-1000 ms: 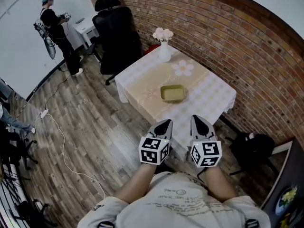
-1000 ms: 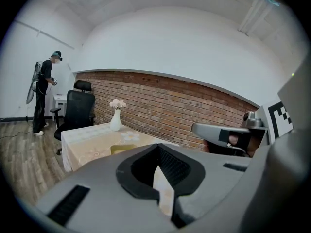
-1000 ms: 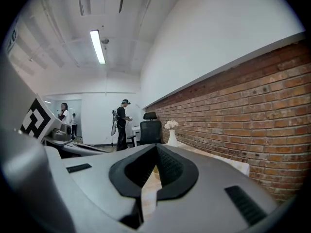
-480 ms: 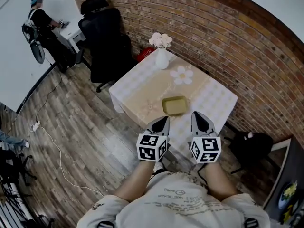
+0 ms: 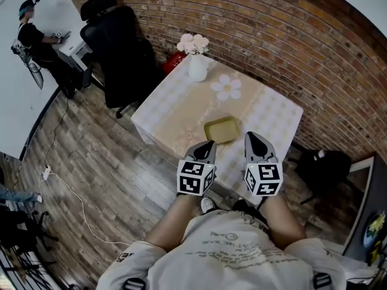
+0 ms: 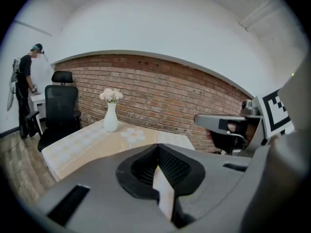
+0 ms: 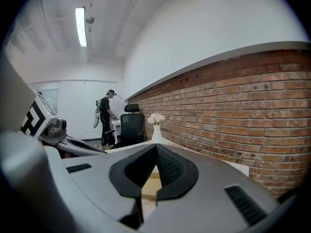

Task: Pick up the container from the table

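Observation:
The container (image 5: 221, 129) is a shallow olive-yellow rectangular dish lying on the near half of the cloth-covered table (image 5: 175, 110). In the head view my left gripper (image 5: 208, 146) hangs just short of the dish's near-left corner, above the table's near edge. My right gripper (image 5: 252, 140) is beside the dish's near-right corner. Both are shut, jaws meeting at their tips, with nothing held. The left gripper (image 6: 158, 147) view looks across the table (image 6: 87, 142) without showing the dish. My right gripper (image 7: 155, 147) also shows its jaws closed.
A white vase (image 5: 198, 68) with pale flowers stands at the table's far corner. A black office chair (image 5: 118, 47) is left of the table, a black bag (image 5: 323, 168) on the floor at its right. A person (image 5: 33, 41) stands at a desk far left. A brick wall (image 5: 290, 47) runs behind.
The view has moved nearer the table. Both shut grippers have come forward from over the floor to the table's near edge, close to the dish.

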The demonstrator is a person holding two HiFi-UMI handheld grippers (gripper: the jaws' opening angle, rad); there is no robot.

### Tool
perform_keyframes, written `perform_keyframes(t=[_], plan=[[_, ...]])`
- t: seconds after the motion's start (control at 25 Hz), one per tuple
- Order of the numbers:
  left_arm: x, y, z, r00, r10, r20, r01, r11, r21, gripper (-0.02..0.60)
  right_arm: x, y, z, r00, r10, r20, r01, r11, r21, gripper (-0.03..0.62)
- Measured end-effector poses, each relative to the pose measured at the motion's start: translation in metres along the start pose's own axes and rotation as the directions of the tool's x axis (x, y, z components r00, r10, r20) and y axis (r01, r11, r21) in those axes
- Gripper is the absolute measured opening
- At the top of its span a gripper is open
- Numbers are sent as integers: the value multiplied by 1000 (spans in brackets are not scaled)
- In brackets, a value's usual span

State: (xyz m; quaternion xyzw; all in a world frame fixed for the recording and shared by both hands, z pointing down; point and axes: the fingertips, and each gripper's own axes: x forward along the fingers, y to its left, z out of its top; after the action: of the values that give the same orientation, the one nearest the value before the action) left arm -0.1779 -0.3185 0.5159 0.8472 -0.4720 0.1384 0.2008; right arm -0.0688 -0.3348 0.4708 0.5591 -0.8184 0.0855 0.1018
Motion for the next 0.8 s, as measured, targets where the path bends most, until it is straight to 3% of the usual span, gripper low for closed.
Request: perform_keyframes(t=[0.16,0.28,0.4,0.52,0.64,0.8], plan=[[23,2,-7,997,-27,-66,33,996,84,5,6,-12,-3,1000,6,-13,-6,1000,-8,2],[40,-5,-19,985,-47,-164,85,969,232,5,3,-27,-6,1000,-3,-25,3,1000,4,2],[64,-11,-44,955,-38,-293,163,895,415,24,-1,-43,-16,999,-9,-51,10,1000,18,2],[86,-14,-67,906,-15,-424,263,805,532,67,-5,-60,-24,998,-18,-67,19,1000,23,2],[105,-16,-84,853,15,-521,346,733,586,90,-9,-77,-30,996,-33,-81,36,999,29,2],[130,-17,-104,805,51,-591,410,672,617,98,-16,-99,-39,994,-57,-97,61,997,38,2]])
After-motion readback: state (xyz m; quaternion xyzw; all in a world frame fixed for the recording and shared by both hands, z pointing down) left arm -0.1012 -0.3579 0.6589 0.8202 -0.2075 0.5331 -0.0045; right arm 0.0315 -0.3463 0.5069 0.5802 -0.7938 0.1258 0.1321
